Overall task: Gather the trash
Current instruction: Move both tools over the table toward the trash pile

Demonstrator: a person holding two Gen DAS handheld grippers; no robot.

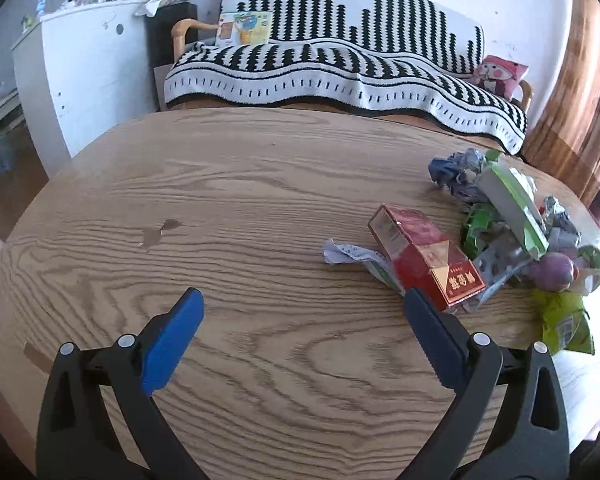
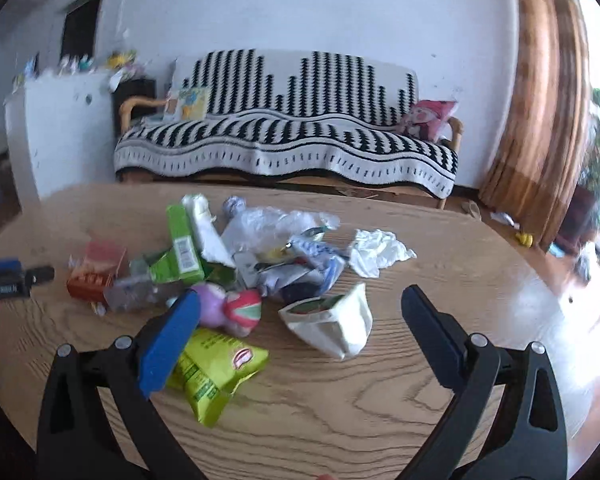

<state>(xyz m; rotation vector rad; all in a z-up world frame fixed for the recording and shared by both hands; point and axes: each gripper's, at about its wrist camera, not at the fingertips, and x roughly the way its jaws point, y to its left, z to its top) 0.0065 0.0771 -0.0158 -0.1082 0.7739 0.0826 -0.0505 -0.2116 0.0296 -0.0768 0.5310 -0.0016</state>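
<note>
Both my grippers, left gripper (image 1: 302,304) and right gripper (image 2: 300,300), hang with fingers spread wide, holding nothing, above the oval wood-grain tabletop (image 1: 228,208). Nearest my right fingers lies a yellow-green crinkled snack bag (image 2: 216,368), beside it a white folded paper carton (image 2: 336,328). Beyond these sits the red cardboard box (image 1: 424,256), then the green carton (image 2: 182,248) in the litter heap, and farthest a crumpled white tissue (image 2: 374,252).

On the wooden table (image 2: 340,420) lie one red carton (image 2: 96,270), one green carton (image 2: 184,246), one yellow-green snack bag (image 2: 216,368), one white paper cup (image 2: 336,326), one crumpled white tissue (image 2: 376,254) and one clear plastic bag (image 2: 268,224). Two grippers (image 1: 302,300) (image 2: 300,300) show.
</note>
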